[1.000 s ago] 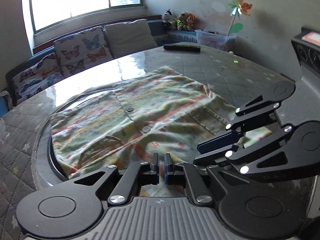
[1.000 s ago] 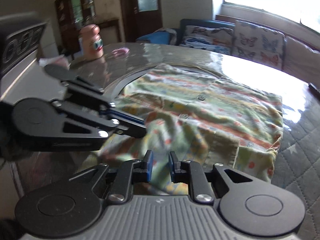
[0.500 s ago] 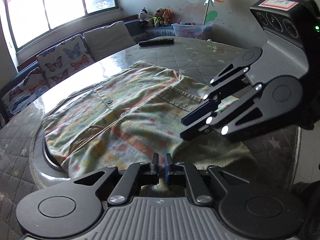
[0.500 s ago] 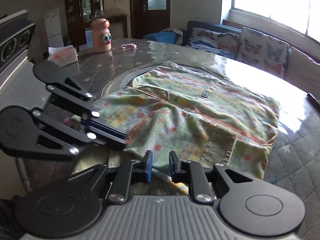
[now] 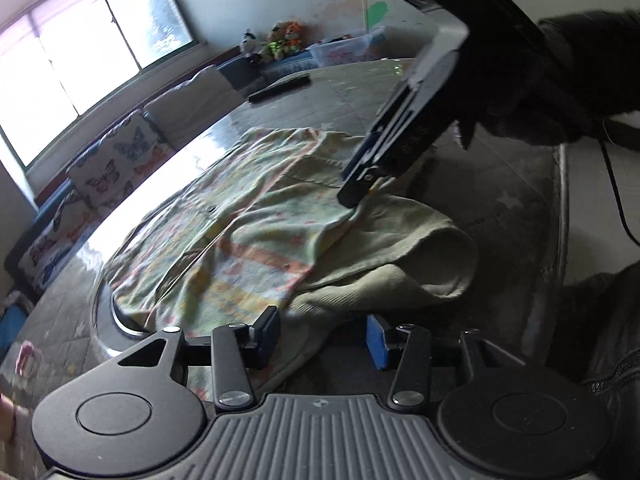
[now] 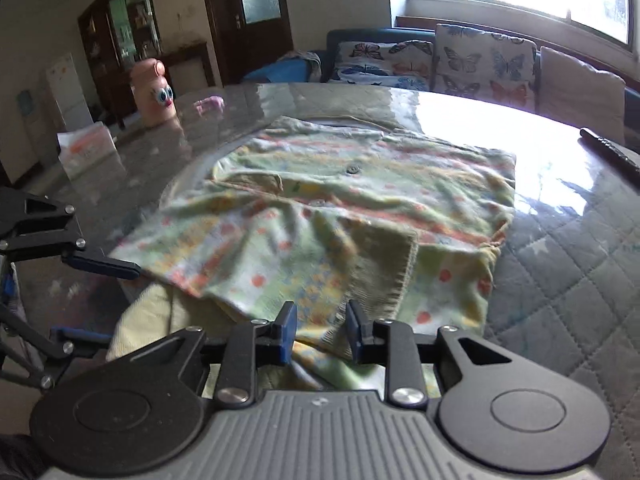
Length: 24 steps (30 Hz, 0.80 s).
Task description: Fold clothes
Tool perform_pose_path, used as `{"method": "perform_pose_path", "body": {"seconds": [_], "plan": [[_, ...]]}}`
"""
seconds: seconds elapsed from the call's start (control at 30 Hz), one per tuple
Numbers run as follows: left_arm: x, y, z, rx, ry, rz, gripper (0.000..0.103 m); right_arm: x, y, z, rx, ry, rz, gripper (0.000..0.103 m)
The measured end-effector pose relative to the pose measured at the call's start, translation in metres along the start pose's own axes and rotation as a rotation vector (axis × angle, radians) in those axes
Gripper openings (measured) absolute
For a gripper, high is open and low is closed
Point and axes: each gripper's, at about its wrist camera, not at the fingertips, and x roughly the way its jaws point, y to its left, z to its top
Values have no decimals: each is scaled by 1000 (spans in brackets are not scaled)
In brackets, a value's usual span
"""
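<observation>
On the round glass-topped table (image 6: 460, 112), the patterned shirt (image 6: 320, 208) lies spread out, buttons up, with its near hem partly turned over a plain green garment layer (image 5: 400, 248) beneath

1. Check your left gripper (image 5: 322, 338). Its jaws stand wide apart and hold nothing. In the left wrist view, the lower edge of the shirt lies between and just beyond the two fingers, at 12 o'clock from the gripper body

2. Check your right gripper (image 6: 320, 326). Its jaws are parted, released, with shirt fabric lying in the gap between the blue pads (image 6: 289, 334); no pinch on the cloth is visible. In the left wrist view, this gripper (image 5: 362, 186) appears at 1 o'clock, tilted steeply down, its tip touching the shirt near the corduroy pocket (image 6: 380, 264)

3. Note the surroundings. In the right wrist view:
- a pink bottle with cartoon eyes (image 6: 154, 94) stands at 10 o'clock, well apart from the shirt
- a tissue pack (image 6: 86, 146) sits near the table edge, at 9 o'clock
- a dark remote (image 6: 610, 150) lies at 2 o'clock
- butterfly-print cushions (image 6: 480, 64) line the sofa under the window, at 12 o'clock
</observation>
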Motion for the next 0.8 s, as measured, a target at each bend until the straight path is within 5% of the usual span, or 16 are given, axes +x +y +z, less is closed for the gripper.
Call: {"method": "perform_pose_path", "body": {"seconds": [0.23, 0.3, 0.4, 0.67, 0.8], "plan": [[8, -16, 1, 66, -32, -9, 48, -12, -2, -2, -27, -5, -6, 32], [10, -14, 2, 49, -49, -15, 33, -17, -3, -2, -37, -11, -6, 33], [10, -2, 6, -33, -72, -30, 11, -25, -4, -2, -59, -19, -16, 38], [16, 57, 29, -305, -92, -35, 9, -46, -4, -8, -158, -31, -5, 48], [27, 73, 37, -359, -78, -44, 8, -42, 10, -11, -240, -25, 18, 52]]}}
